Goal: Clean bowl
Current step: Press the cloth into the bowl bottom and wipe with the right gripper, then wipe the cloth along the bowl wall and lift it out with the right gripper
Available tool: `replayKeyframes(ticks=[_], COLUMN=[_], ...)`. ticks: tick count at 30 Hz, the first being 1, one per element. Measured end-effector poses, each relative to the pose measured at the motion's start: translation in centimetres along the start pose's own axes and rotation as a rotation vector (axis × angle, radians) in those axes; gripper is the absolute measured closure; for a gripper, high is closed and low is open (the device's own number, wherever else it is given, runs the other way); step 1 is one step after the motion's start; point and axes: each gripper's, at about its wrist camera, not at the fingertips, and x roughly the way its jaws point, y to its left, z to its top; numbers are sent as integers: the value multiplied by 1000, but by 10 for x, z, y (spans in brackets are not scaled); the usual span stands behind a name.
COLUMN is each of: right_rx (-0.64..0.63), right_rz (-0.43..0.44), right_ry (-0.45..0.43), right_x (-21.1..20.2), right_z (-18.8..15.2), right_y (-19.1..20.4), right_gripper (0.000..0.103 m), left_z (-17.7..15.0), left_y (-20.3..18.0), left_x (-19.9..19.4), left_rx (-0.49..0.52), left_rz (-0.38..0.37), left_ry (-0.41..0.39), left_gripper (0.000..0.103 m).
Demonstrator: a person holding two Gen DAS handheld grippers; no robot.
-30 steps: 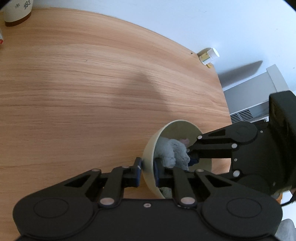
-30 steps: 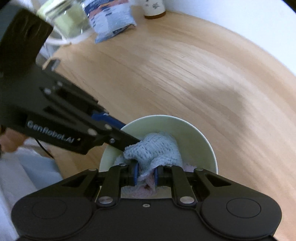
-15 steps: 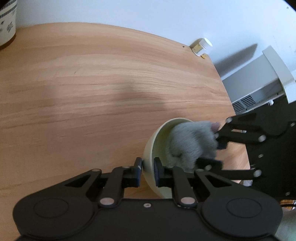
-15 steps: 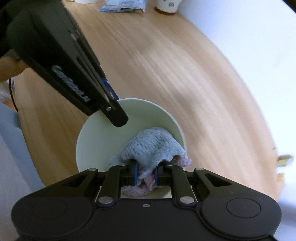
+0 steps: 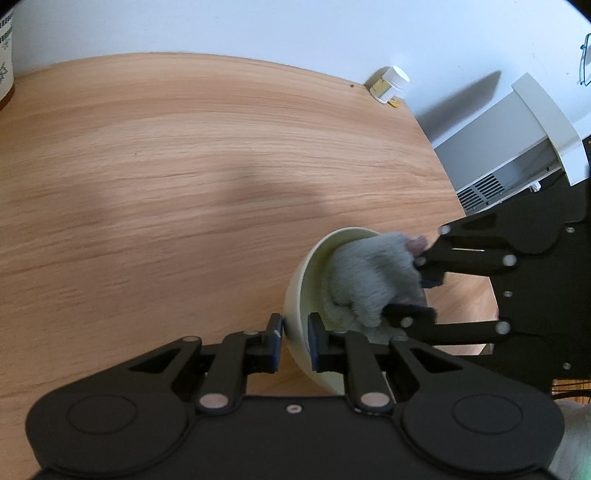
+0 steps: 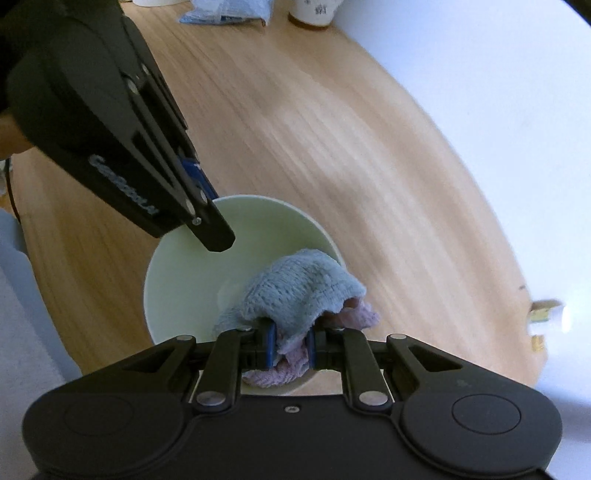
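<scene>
A pale cream bowl (image 5: 295,295) is tilted above the wooden table, and my left gripper (image 5: 295,341) is shut on its rim, one pad outside and one inside. A grey-blue knitted cloth (image 5: 369,280) with a pink underside fills the right part of the bowl. My right gripper (image 6: 291,345) is shut on this cloth (image 6: 299,291) and presses it against the bowl's (image 6: 184,280) inner wall near the right rim. In the right wrist view the left gripper (image 6: 216,225) reaches in from the upper left and clamps the far rim.
The wooden table (image 5: 166,177) stretches away to the left. A small white bottle (image 5: 389,83) lies at its far corner by the white wall. A white appliance (image 5: 517,147) stands off the right edge. A cup (image 6: 314,9) and a blue packet (image 6: 225,11) sit at the table's far end.
The cloth has swept with my right gripper from the bowl's middle to its right rim. The right wrist has rolled, and the bowl in the left gripper has tilted a little.
</scene>
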Motion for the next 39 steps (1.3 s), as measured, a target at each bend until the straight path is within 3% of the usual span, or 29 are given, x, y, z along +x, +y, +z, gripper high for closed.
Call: replayKeyframes(ticks=[11, 20, 25, 32, 39], right_rx=[181, 104, -8, -63, -40], right_rz=[174, 114, 95, 112, 147], right_ry=[15, -205, -189, -164, -127], right_x=[19, -21, -12, 7, 20], right_z=[3, 5, 13, 14, 9], right_y=[-16, -10, -1, 5, 4], right_gripper=[85, 85, 85, 85, 85], left_z=[-3, -6, -7, -9, -11], left_y=[-4, -8, -6, -9, -10], left_x=[-2, -5, -6, -7, -9], left_rx=[64, 128, 151, 180, 174], left_rz=[8, 1, -3, 3, 3], left_ry=[-8, -25, -27, -34, -43], left_gripper=[88, 88, 88, 88, 87])
